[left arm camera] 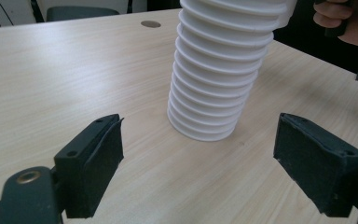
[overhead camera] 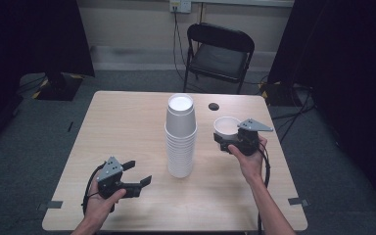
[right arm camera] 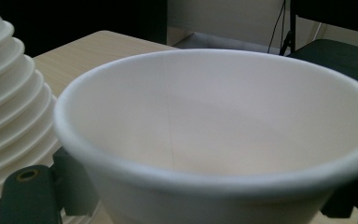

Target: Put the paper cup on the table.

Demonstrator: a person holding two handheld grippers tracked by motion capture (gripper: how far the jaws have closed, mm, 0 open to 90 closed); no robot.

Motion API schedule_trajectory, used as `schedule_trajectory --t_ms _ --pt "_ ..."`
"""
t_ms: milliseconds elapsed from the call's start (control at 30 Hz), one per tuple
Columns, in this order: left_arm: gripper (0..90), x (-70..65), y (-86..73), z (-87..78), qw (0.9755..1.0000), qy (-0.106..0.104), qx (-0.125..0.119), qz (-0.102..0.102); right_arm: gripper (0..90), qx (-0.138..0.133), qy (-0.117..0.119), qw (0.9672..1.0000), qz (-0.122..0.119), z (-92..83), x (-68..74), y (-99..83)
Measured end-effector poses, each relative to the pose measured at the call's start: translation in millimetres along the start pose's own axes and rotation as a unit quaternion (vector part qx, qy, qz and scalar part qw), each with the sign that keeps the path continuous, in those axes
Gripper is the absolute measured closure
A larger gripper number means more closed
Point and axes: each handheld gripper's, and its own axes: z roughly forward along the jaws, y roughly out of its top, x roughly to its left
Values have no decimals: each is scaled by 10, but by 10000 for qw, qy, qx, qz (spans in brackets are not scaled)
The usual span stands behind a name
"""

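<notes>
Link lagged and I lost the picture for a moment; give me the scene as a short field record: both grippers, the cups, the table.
left gripper: open, nothing between the jaws, aimed at the stack
right gripper: shut on single cup
single cup: white, mouth up, held right of the stack
cup stack: white, upright at mid-table, apart from both grippers
table: pale wood, small dark round hole near the far edge

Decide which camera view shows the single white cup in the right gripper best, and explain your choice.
The right gripper view: the cup sits close up between the jaws, its rim and inside wall plain. The high view shows it small, held by the right gripper beside the stack of cups. The left gripper view shows the stack, not this cup.
</notes>
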Motion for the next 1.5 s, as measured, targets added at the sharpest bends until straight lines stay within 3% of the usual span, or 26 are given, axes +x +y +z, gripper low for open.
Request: schedule_trajectory --t_ms 100,467,667,867,1200,1333,1500 --pt "160 26 -23 33 9996 163 221 -26 148 15 -25 10000 60 87 -43 6" --pt "162 23 -25 28 9996 173 196 -74 148 318 -237 9991 174 415 -71 -49" --pt "164 62 -22 40 9994 252 182 -155 148 407 -200 9985 295 583 -91 -81" --pt "170 76 -32 21 9991 311 182 -206 148 607 -137 9973 377 792 -69 -252" --pt "173 76 -40 10 9993 267 195 -160 146 653 -124 9970 393 841 -8 -404" --pt "180 96 -45 4 9992 280 195 -205 146 609 -123 9972 408 819 -10 -429" --pt "181 104 -32 -11 9991 319 151 -243 153 745 -150 9967 298 734 6 -483"
